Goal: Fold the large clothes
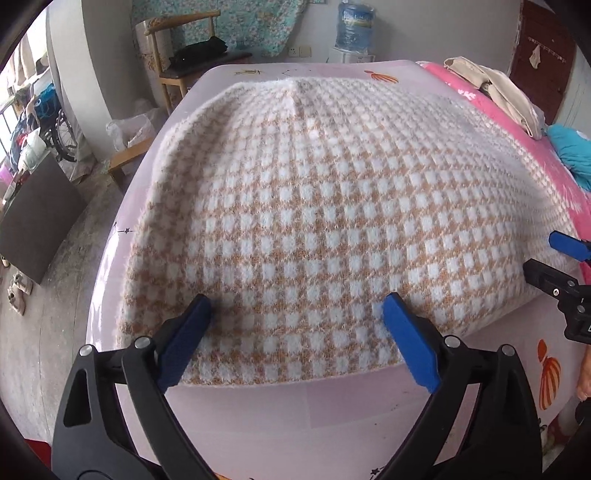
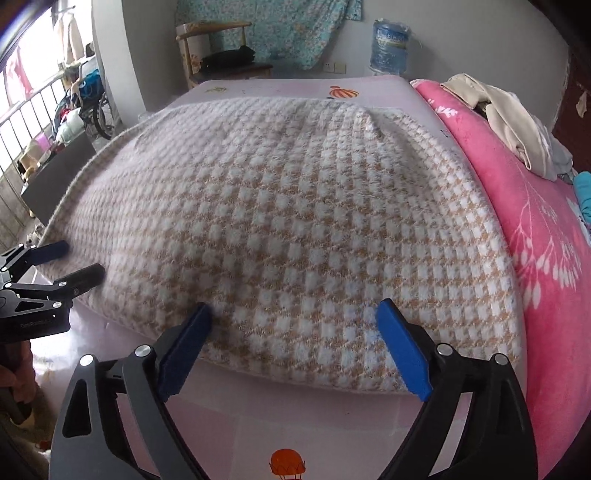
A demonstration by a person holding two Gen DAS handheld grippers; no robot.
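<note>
Sweater (image 1: pixel 314 221), checked white and tan, lies folded flat on the bed (image 1: pixel 295 413); left gripper (image 1: pixel 297 306) and right gripper (image 2: pixel 293 312) both stand wide at its near edge, gripping nothing.

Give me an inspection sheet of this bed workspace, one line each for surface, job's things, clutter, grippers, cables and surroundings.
Surface: bed with pale pink printed sheet; pink floral blanket along its right side.
Job's things: checked tan-and-white knit garment lying spread flat, near edge towards the grippers.
Clutter: beige clothes piled on the blanket; teal cloth beside them.
Grippers: left gripper open over the garment's near edge, nothing clamped; right gripper likewise open.
Cables: nothing seen.
Surroundings: wooden chair holding dark clothing, water bottle, wheelchair by the window.
</note>
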